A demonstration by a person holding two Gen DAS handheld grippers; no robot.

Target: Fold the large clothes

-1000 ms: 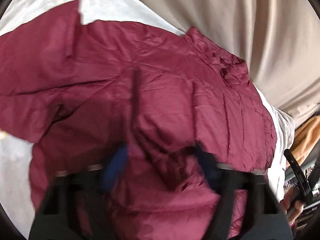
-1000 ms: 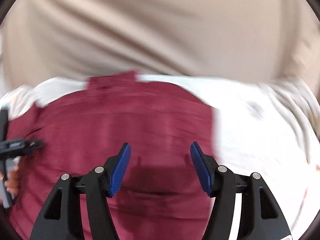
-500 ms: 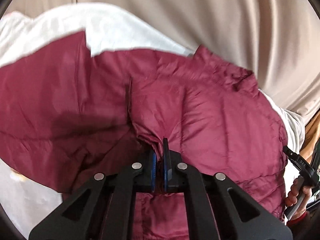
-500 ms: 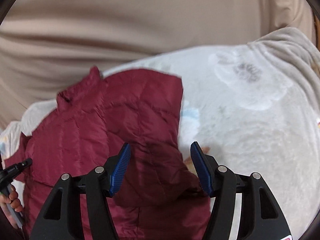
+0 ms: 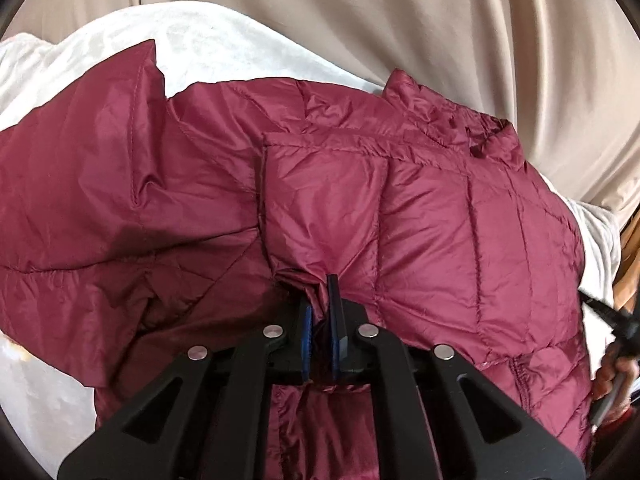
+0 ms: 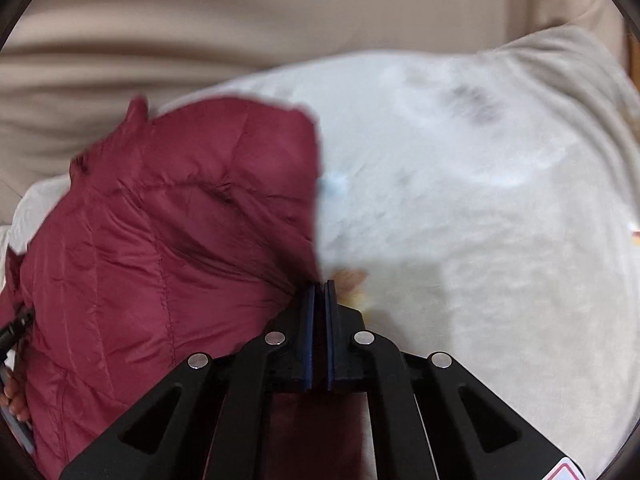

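Note:
A dark red quilted puffer jacket (image 5: 420,220) lies spread on a white blanket (image 5: 200,44), collar toward the far right. My left gripper (image 5: 320,300) is shut on a bunched fold of the jacket near its middle. In the right wrist view the jacket (image 6: 180,240) fills the left half. My right gripper (image 6: 319,292) is shut on the jacket's right edge, with red fabric pinched between the blue pads and hanging below them.
The white blanket (image 6: 460,220) covers the surface to the right of the jacket, with faint printed marks. A beige curtain (image 5: 400,20) hangs behind. The person's other hand and its gripper handle (image 5: 616,340) show at the right edge.
Both grippers have closed on the jacket: the left one half a second ago, the right one just now. The right gripper has shifted to the jacket's right edge.

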